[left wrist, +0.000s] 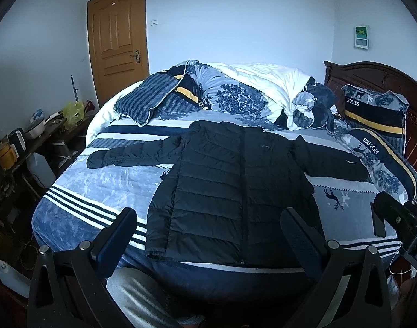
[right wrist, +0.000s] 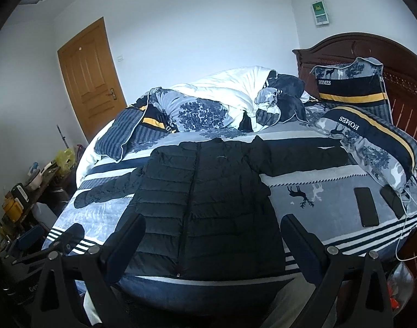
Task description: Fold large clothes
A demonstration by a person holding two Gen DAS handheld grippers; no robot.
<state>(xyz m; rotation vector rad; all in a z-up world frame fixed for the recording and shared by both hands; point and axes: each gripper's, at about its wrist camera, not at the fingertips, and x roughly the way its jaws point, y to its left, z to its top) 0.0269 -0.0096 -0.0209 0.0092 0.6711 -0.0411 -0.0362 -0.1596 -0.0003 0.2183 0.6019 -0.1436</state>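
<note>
A black quilted puffer jacket [left wrist: 230, 186] lies flat and zipped on the blue patterned bed [left wrist: 104, 180], hem toward me, both sleeves spread out sideways. It also shows in the right wrist view [right wrist: 205, 199]. My left gripper [left wrist: 208, 224] is open and empty, hovering above the jacket's hem at the bed's near edge. My right gripper [right wrist: 214, 232] is open and empty, also above the hem; its body shows at the right in the left wrist view [left wrist: 399, 218].
Two "HOMES" pillows [right wrist: 372, 139] and a crumpled duvet [right wrist: 230, 95] lie at the head and far side. Two phones [right wrist: 367, 206] with a cable lie on the bed right of the jacket. A cluttered side table [left wrist: 31, 136] stands left, a wooden door [left wrist: 118, 38] behind.
</note>
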